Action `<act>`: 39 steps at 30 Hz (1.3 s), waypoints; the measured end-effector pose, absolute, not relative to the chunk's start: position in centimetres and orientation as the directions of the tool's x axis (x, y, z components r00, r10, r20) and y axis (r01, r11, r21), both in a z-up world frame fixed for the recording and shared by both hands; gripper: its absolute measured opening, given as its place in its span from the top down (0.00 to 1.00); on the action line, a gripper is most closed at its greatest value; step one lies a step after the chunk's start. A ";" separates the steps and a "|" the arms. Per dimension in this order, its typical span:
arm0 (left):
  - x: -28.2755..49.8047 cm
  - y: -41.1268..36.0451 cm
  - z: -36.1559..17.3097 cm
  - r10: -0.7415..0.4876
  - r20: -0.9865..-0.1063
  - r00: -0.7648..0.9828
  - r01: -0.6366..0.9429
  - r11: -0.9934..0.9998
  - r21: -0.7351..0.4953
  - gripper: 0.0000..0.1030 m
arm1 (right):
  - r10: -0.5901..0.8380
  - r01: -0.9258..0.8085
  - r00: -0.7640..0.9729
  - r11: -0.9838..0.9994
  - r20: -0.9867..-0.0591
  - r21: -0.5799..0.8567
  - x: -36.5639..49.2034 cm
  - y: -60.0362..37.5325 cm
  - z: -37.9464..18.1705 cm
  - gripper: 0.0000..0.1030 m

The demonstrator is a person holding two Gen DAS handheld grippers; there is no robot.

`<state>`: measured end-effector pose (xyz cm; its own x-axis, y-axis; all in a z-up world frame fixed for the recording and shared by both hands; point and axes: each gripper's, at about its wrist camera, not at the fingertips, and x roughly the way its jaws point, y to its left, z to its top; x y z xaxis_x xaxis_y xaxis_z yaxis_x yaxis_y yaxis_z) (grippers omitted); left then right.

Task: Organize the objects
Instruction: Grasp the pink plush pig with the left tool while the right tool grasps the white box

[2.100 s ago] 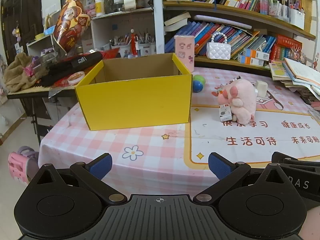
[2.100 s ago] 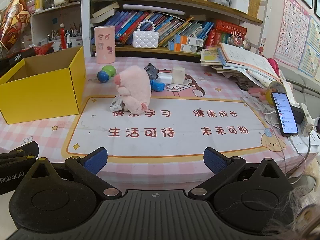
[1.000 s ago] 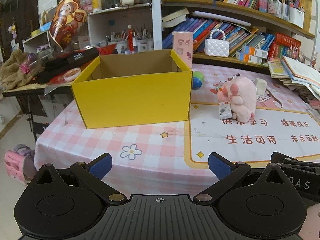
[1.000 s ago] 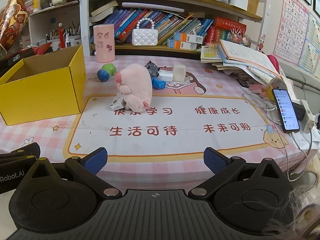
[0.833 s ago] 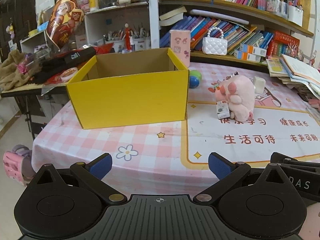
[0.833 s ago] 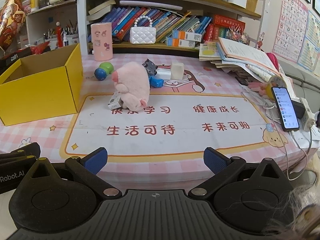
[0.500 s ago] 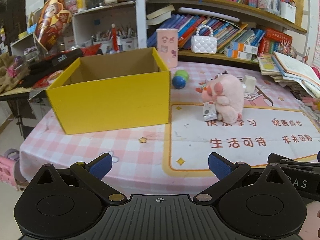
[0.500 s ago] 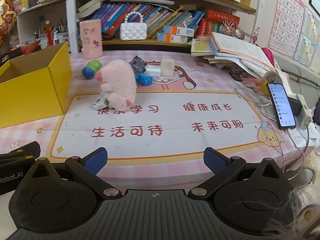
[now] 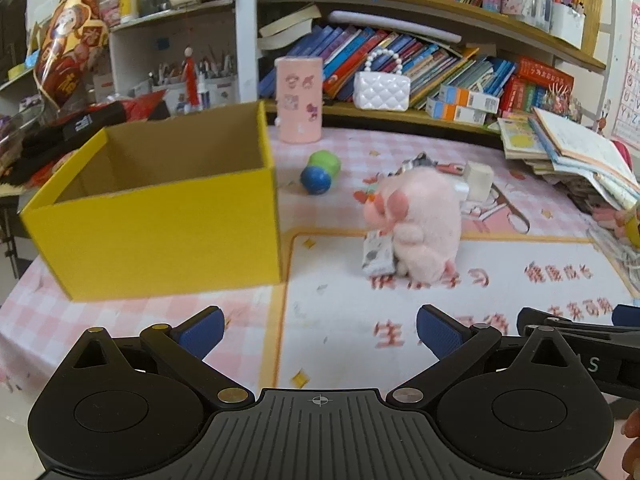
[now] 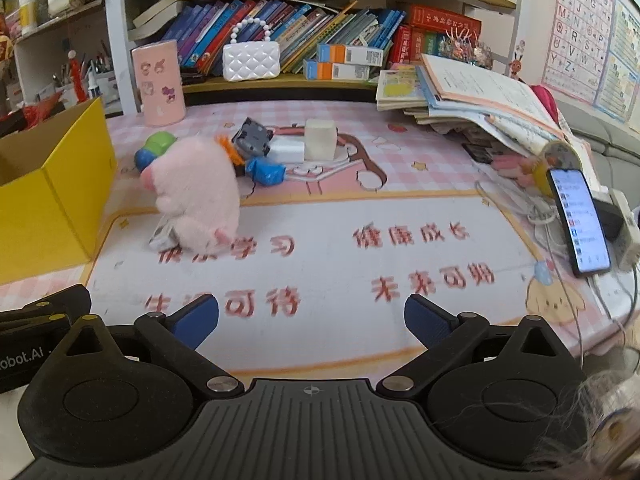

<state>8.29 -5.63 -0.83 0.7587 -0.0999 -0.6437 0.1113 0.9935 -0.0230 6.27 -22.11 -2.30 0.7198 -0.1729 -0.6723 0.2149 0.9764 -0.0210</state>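
Both jaws spread wide, nothing held: left gripper (image 9: 319,326) and right gripper (image 10: 311,312) low over the mat. Pink plush (image 10: 196,192) just right of the yellow box (image 9: 160,216), small card box (image 9: 376,256) touching it. Sloppy grab probably drags that along or tips the plush.

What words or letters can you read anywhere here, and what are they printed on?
"健康成长" in red on the table mat.
"未来可期" in red on the same mat, nearer row, right.
"生活可待" on the mat, nearer row, left, partly blurred.
"学习" on the mat beside the pink plush toy; the characters before it are hidden.
"obot.AI" on the black tool at the left edge.
Alphabet letters such as "M", "R", "Y" on the wall chart.
Book spines, phone screen, small boxes: too small to read.
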 end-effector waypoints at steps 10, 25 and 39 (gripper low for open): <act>11.5 -9.8 0.2 -0.106 -0.606 0.789 0.114 0.993 -0.025 0.01 | -0.122 0.187 0.760 0.982 -0.638 0.036 10.2 -26.5 -1.2 0.10; 19.3 -16.0 -2.0 -0.077 -0.638 0.766 0.099 0.995 -0.001 0.04 | -0.100 0.178 0.787 0.981 -0.609 0.070 13.2 -31.9 -0.8 0.24; 13.5 -11.4 -0.3 -0.129 -0.624 0.771 0.077 0.991 -0.110 0.38 | 0.023 0.064 0.769 0.992 -0.639 0.113 15.9 -31.5 -2.2 0.23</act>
